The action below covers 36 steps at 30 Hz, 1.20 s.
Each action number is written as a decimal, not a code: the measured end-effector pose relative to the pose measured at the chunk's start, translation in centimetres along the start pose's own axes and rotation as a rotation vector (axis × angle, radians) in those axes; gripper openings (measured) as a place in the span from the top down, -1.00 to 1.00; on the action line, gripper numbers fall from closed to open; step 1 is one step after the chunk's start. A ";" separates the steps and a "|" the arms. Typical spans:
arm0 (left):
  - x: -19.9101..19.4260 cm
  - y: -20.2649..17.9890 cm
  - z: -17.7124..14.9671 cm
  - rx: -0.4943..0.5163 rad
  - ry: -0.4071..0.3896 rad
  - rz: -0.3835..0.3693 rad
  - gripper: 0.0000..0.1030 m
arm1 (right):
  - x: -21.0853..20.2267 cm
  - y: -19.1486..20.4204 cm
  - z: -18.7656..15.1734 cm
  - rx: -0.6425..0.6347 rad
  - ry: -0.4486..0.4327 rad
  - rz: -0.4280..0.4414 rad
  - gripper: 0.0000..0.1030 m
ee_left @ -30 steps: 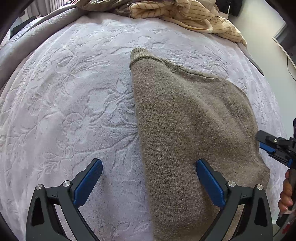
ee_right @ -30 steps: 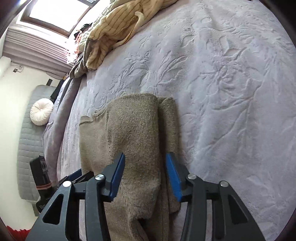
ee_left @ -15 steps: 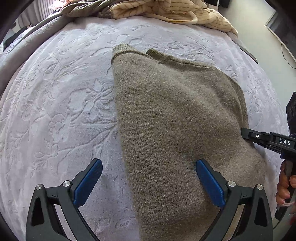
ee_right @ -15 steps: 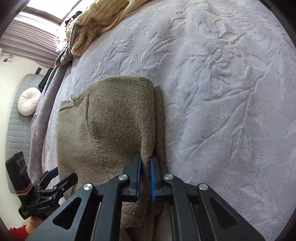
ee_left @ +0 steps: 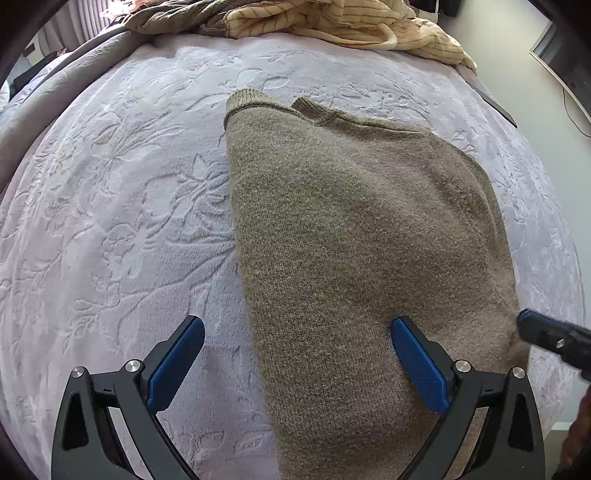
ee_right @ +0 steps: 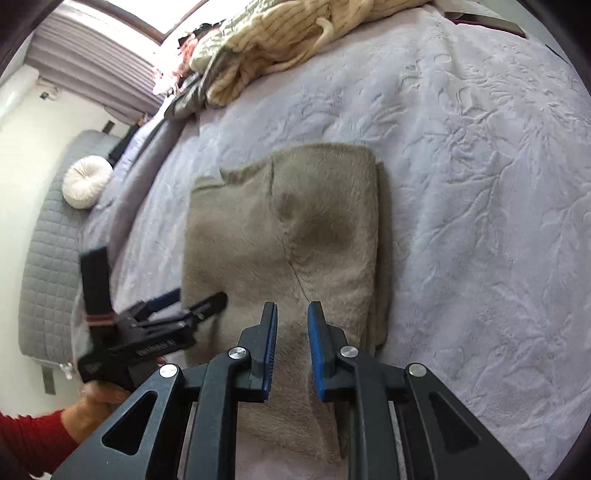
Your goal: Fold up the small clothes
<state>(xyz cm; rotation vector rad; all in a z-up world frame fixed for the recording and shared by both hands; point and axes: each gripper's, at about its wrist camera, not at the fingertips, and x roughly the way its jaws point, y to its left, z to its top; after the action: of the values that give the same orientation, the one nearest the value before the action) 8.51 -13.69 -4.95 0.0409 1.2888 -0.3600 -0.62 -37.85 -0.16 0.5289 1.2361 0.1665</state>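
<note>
So one sweater, perhaps two striped garments behind

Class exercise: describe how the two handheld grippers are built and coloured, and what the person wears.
Both the left gripper and right gripper have black skeletal frames with triangular cutouts, silver rivets and blue ribbed pads. The left gripper's body carries white lettering, too blurred to read. The person wears a red sleeve.

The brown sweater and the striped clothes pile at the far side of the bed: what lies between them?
Only bare bedspread. In the left wrist view, nothing lies between the brown sweater and the striped clothes pile.
</note>
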 end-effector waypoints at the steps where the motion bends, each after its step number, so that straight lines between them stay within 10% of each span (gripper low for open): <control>1: 0.1 -0.1 0.1 0.002 0.005 -0.002 -0.97 | 0.9 -0.3 -0.4 -0.005 0.024 -0.038 0.75; 23: 0.0 0.1 -0.3 -0.022 0.005 -0.010 -0.98 | -0.4 -2.1 -1.8 0.113 -0.018 0.014 0.61; 26: -0.7 1.3 0.4 -0.038 -0.002 -0.115 -0.97 | -1.5 -3.3 -0.9 0.142 -0.051 0.039 -0.20; 36: 2.5 3.1 2.3 -0.054 0.158 -0.455 -0.97 | 4.3 -8.7 2.5 0.263 0.119 0.314 -0.20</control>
<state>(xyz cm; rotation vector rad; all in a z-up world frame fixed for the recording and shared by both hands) 12.13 -11.88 -7.21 -0.2788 1.4605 -0.7219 1.77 -44.43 -7.36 0.9534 1.2933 0.3056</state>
